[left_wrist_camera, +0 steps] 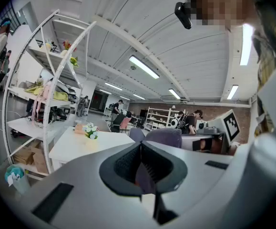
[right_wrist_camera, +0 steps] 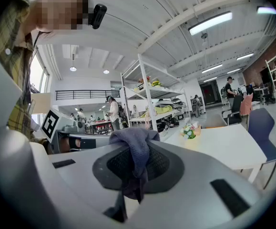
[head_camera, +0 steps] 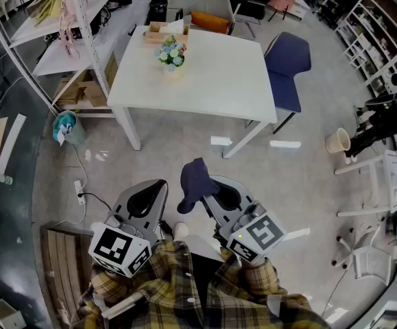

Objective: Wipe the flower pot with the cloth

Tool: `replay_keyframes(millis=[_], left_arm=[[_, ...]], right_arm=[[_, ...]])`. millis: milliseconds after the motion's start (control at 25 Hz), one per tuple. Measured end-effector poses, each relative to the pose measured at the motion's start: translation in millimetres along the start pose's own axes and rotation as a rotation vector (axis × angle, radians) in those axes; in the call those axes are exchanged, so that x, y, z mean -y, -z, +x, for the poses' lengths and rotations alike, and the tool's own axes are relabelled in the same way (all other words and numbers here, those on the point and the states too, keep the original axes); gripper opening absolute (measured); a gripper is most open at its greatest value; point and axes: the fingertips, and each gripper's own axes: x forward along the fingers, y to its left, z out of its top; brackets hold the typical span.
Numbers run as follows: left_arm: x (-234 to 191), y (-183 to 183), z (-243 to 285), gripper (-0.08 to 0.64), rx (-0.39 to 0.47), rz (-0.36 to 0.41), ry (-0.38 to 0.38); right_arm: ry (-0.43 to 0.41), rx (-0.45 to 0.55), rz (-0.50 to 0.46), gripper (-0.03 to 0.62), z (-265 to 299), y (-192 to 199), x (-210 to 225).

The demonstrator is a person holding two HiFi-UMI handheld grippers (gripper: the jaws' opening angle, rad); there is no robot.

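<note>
A small flower pot [head_camera: 171,55] with pale blue and white flowers stands near the far left corner of the white table [head_camera: 212,81]. The pot also shows in the left gripper view [left_wrist_camera: 90,132] and the right gripper view [right_wrist_camera: 190,130], well ahead of both grippers. My right gripper [head_camera: 199,184] is shut on a dark blue cloth [head_camera: 196,182], which bunches over its jaw tips [right_wrist_camera: 135,149] and hangs down between them. My left gripper [head_camera: 158,187] is shut with nothing between its pads [left_wrist_camera: 141,163]. Both grippers are held close to my body, far short of the table.
A blue chair [head_camera: 286,67] stands at the table's right side. A white shelving rack [head_camera: 61,40] runs along the left. A small wooden box [head_camera: 162,31] sits on the table behind the pot. A teal bin [head_camera: 66,127], a power strip [head_camera: 80,190] and a cup [head_camera: 338,141] lie on the floor.
</note>
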Motion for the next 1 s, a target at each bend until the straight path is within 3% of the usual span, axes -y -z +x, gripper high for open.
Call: replay_keyframes(millis=[480,1000], left_arm=[[23,6,8,0.011,-0.001,0.003,-0.005],[44,18,14,0.011,-0.004,0.02,-0.072]], right_arm=[[-0.011,0.008,0.02,0.021,-27,5,8],[-0.078,0.018,0.049,0.021,-45,13,20]])
